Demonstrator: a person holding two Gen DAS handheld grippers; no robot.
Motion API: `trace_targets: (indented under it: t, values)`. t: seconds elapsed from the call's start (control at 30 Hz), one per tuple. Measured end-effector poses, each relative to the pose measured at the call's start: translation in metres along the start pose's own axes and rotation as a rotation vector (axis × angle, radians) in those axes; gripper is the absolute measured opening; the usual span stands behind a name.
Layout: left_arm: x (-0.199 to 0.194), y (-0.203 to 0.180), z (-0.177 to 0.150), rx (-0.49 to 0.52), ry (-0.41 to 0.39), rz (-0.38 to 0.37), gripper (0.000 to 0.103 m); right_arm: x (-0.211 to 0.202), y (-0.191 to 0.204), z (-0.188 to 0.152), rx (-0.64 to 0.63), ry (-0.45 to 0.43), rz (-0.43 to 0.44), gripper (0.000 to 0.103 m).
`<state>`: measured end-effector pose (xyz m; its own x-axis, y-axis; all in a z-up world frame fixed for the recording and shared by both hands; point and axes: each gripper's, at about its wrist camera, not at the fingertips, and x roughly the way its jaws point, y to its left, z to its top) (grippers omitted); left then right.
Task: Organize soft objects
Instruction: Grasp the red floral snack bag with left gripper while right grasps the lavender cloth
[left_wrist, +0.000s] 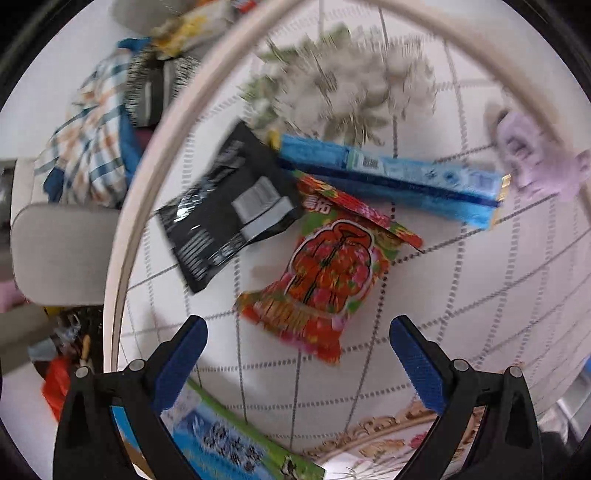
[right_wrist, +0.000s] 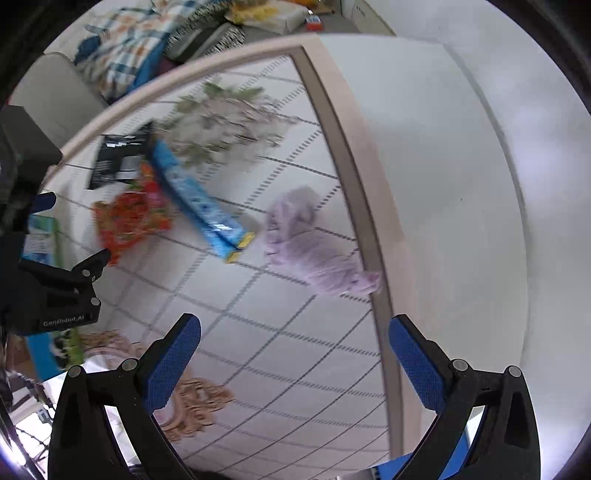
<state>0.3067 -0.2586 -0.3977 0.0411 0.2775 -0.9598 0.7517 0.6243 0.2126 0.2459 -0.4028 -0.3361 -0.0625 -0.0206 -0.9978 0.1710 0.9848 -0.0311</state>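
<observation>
On a white grid-patterned table (left_wrist: 461, 295) lie a red snack bag (left_wrist: 325, 280), a black pouch (left_wrist: 229, 210), a long blue packet (left_wrist: 399, 177) and a lilac soft cloth toy (left_wrist: 535, 158). My left gripper (left_wrist: 299, 354) is open and empty, just short of the red bag. My right gripper (right_wrist: 295, 350) is open and empty above the table; the lilac toy (right_wrist: 314, 247) lies ahead of it by the table's edge. The red bag (right_wrist: 129, 221), blue packet (right_wrist: 199, 203) and black pouch (right_wrist: 114, 158) show to its left, with the left gripper's finger (right_wrist: 92, 266) near the red bag.
A green and blue box (left_wrist: 229, 439) lies under my left gripper. The table has a raised beige rim (right_wrist: 354, 147). A sofa with a checked cloth (left_wrist: 92, 133) and striped cushion (left_wrist: 155, 85) stands beyond it. White floor (right_wrist: 461, 184) lies to the right.
</observation>
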Motion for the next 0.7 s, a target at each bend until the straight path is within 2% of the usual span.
trace_targets:
  t: [0.13,0.23,0.27,0.3,0.43,0.57,0.6,0.63,0.7]
  values:
    - [0.024,-0.005,0.012,0.026,0.042,-0.005,0.101,0.025,-0.007,0.010,-0.033,0.049,-0.018,0.103]
    - [0.030,-0.006,0.012,0.014,0.052,-0.023,0.075,0.039,-0.009,0.018,-0.063,0.071,-0.010,0.103]
    - [0.029,-0.004,0.011,-0.014,0.050,-0.063,0.057,0.044,-0.009,0.020,-0.073,0.079,-0.005,0.103]
    - [0.029,-0.002,0.010,-0.051,0.061,-0.115,0.054,0.049,-0.009,0.022,-0.084,0.087,-0.005,0.103]
    - [0.028,0.006,-0.006,-0.244,0.087,-0.270,0.050,0.066,-0.007,0.030,-0.138,0.111,-0.018,0.103]
    - [0.033,0.005,-0.029,-0.421,0.112,-0.426,0.049,0.080,-0.005,0.037,-0.179,0.117,0.009,0.102]
    - [0.035,0.002,-0.034,-0.454,0.116,-0.450,0.049,0.085,-0.006,0.039,-0.174,0.130,0.009,0.097]
    - [0.036,0.000,-0.038,-0.467,0.116,-0.467,0.049,0.091,-0.008,0.040,-0.166,0.145,0.008,0.079]
    - [0.037,-0.007,-0.041,-0.473,0.126,-0.498,0.050,0.101,-0.012,0.040,-0.130,0.182,0.026,0.059]
